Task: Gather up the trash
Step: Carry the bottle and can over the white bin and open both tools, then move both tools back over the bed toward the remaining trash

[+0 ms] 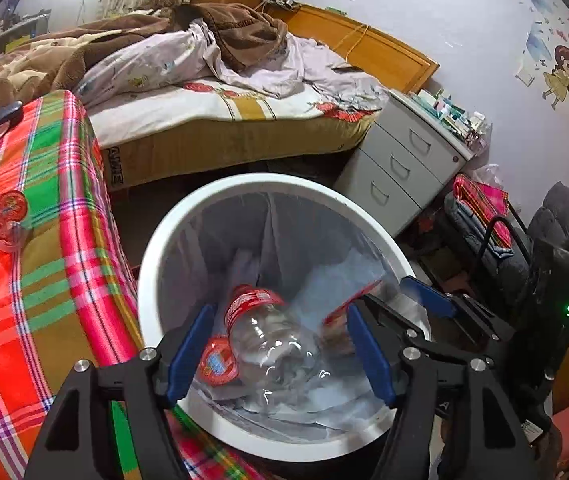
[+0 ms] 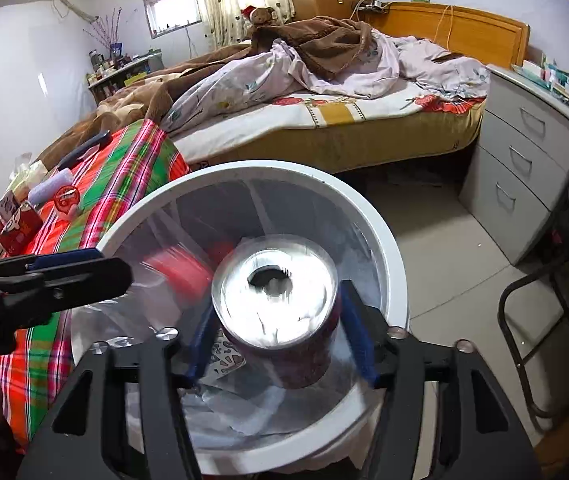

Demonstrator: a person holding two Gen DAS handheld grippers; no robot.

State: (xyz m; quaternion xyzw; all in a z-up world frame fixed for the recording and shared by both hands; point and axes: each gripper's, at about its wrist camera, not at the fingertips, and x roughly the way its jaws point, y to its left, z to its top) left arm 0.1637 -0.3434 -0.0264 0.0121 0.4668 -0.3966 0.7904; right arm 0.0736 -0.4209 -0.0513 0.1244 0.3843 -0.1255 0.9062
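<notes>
While our right gripper [image 2: 280, 340] held a can [image 2: 280, 308] between its fingers over the bin [image 2: 388, 240], our left gripper [image 1: 280, 356] hung wide and empty above the same rim. A bottle [image 1: 264, 332] and a red wrapper [image 1: 348, 304] already lay in the liner, at twelve o'clock from the left fingers. On the plaid cloth [image 2: 132, 168], at ten o'clock from the can, a red lid [image 2: 66, 200], cartons [image 2: 16, 224] and a tissue pack [image 2: 50, 186] waited, so we judged the job about half done.
</notes>
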